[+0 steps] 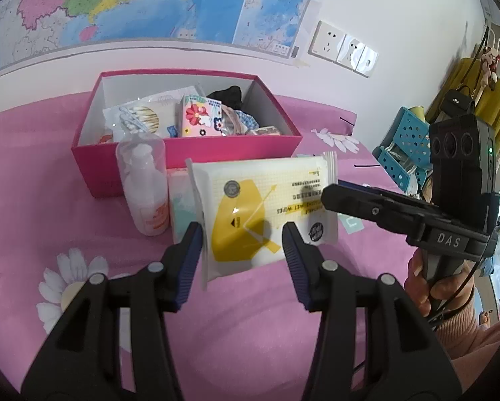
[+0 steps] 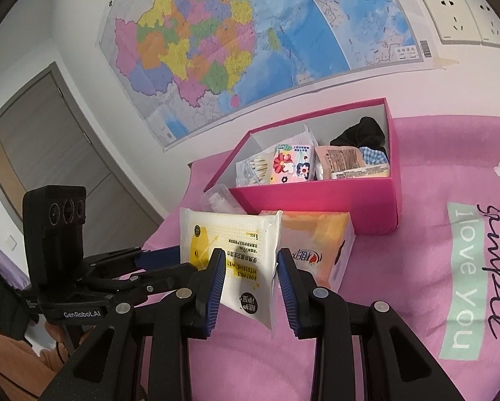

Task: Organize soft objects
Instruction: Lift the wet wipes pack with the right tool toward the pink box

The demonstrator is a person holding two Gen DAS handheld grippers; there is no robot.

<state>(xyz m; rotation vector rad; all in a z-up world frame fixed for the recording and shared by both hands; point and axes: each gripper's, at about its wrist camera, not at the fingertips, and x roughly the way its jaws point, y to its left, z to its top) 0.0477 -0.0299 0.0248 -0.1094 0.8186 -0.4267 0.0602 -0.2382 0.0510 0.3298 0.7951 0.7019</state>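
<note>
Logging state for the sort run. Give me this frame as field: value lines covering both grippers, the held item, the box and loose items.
surface: pink bedspread
right hand-held gripper: shut on wet wipes pack, near one edge
left hand-held gripper: open, tips in front of the pack's face, not clamping
pack state: raised off the bedspread, tilted
pink box: lidless, behind the pack
box contents: cotton swabs, floral pack, black cloth, others
outside box: clear bottle upright, orange tissue pack, both in front of the box

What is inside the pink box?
The pink box holds cotton swabs, a floral tissue pack, a black cloth and other packets; anything beneath them is covered.
</note>
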